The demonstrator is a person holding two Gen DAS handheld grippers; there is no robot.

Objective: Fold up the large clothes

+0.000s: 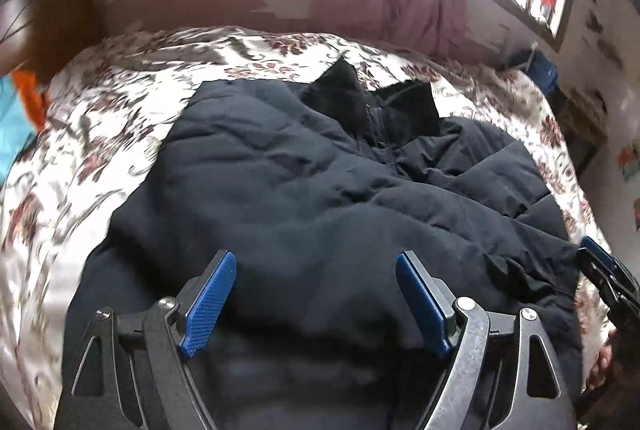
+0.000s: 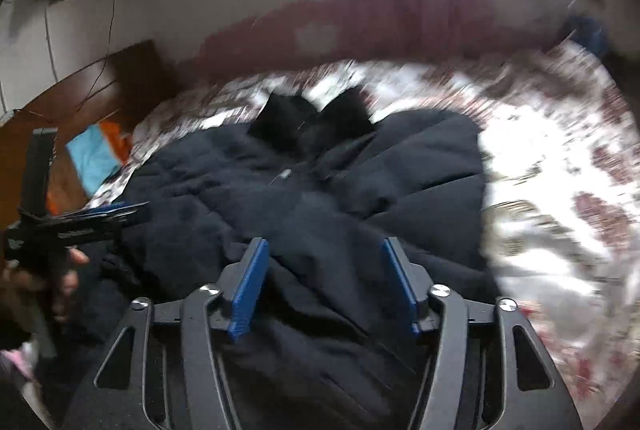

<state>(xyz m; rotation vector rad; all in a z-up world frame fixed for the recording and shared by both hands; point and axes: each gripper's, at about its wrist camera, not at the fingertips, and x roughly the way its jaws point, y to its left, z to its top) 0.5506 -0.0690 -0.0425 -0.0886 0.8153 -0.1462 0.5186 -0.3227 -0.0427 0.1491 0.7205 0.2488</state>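
Hand (image 2: 36, 278) shows only beside right-wrist jacket (image 2: 320, 197).

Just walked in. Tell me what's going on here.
A person is folding a dark padded jacket spread on a bed with a floral cover, holding a gripper in each hand. The left gripper and the right gripper both hang open above the jacket's near end, gripping nothing. Its collar points toward the far wall.
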